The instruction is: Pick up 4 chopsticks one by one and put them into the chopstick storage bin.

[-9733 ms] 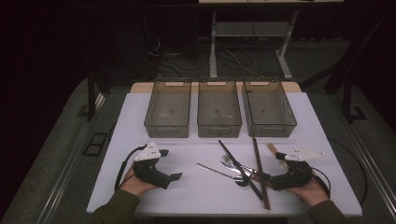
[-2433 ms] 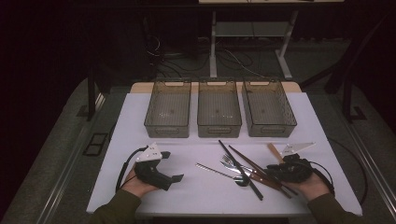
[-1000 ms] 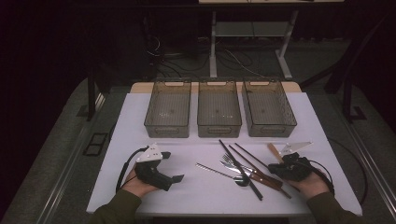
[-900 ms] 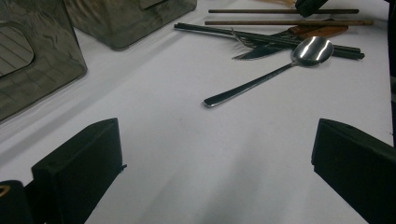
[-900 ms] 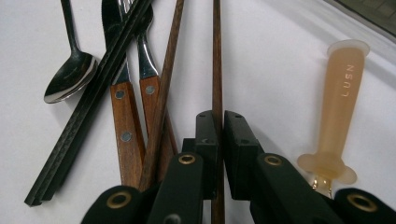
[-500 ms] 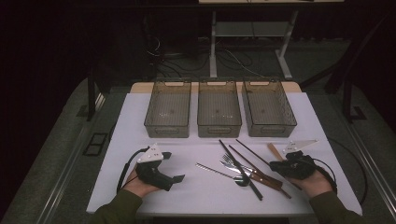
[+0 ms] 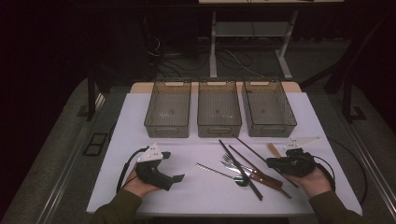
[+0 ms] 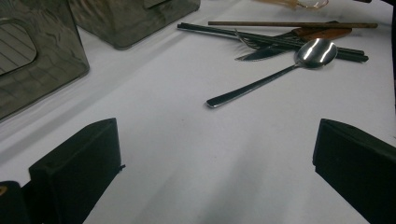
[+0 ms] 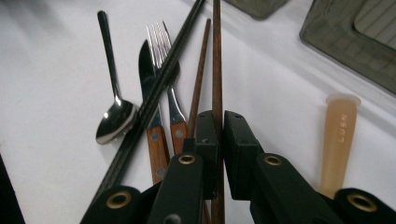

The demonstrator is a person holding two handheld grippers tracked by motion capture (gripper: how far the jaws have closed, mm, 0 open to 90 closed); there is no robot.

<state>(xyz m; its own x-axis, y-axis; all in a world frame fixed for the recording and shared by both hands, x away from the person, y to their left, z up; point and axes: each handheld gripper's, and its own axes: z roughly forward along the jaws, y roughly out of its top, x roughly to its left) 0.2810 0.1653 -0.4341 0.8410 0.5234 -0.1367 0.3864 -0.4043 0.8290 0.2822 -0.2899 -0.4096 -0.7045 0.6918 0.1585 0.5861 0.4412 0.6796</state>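
My right gripper is shut on a brown wooden chopstick, which runs on away between the jaws. In the high view that gripper sits at the right front of the table, and its chopstick slants up to the left. Beside it lie a second brown chopstick, a black chopstick pair, a wood-handled fork and knife, and a spoon. My left gripper rests at the left front, open and holding nothing, facing the spoon.
Three dark see-through bins stand in a row behind the cutlery on the white table. A beige handle lies just right of my right gripper. A cable trails from each gripper.
Since the oldest frame the chopstick in my right gripper has swung from pointing straight away to slanting up-left. Over the last second the right hand barely shifted. The left has kept still.
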